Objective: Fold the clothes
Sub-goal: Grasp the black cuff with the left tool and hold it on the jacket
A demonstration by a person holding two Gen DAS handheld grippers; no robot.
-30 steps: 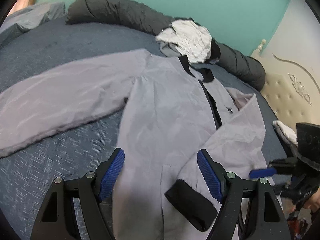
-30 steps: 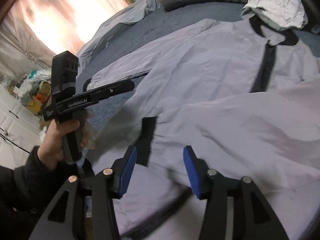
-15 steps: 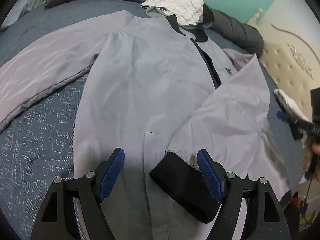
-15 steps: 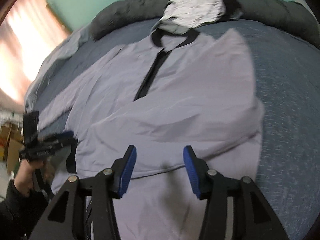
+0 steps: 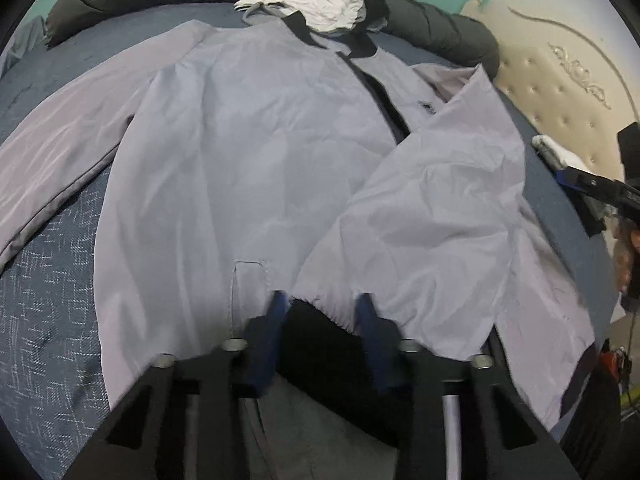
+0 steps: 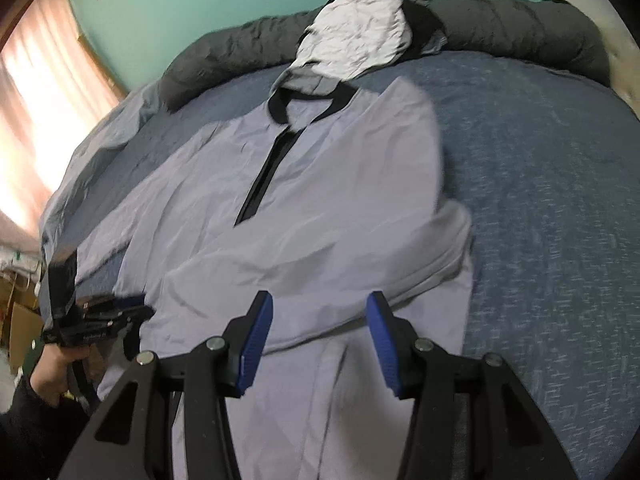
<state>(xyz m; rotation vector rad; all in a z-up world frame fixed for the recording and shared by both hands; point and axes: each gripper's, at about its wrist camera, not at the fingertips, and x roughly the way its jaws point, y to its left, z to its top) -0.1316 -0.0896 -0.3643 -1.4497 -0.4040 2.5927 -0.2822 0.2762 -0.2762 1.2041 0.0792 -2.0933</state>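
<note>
Lying face up across a dark blue speckled bedspread (image 6: pixel 552 184), a pale lilac-grey zip jacket with black collar and placket (image 5: pixel 248 168) has 1 sleeve stretched out flat to one side and the other folded in over its chest, so that the black ribbed cuff (image 5: pixel 324 344) sits near the hem. That cuff lies between the blue pads of the left gripper (image 5: pixel 322 320), whose jaws are closing around it; blur hides whether the pads press on it yet. In the right wrist view, the right gripper (image 6: pixel 320 340) hangs above the jacket's lower edge with its 2 blue pads about half apart and only flat cloth beneath them, nothing caught. At the jacket's collar a crumpled white garment (image 6: pixel 356 36) rests on a long dark grey quilted bolster (image 6: pixel 520 28) along the teal wall (image 6: pixel 224 4).
</note>
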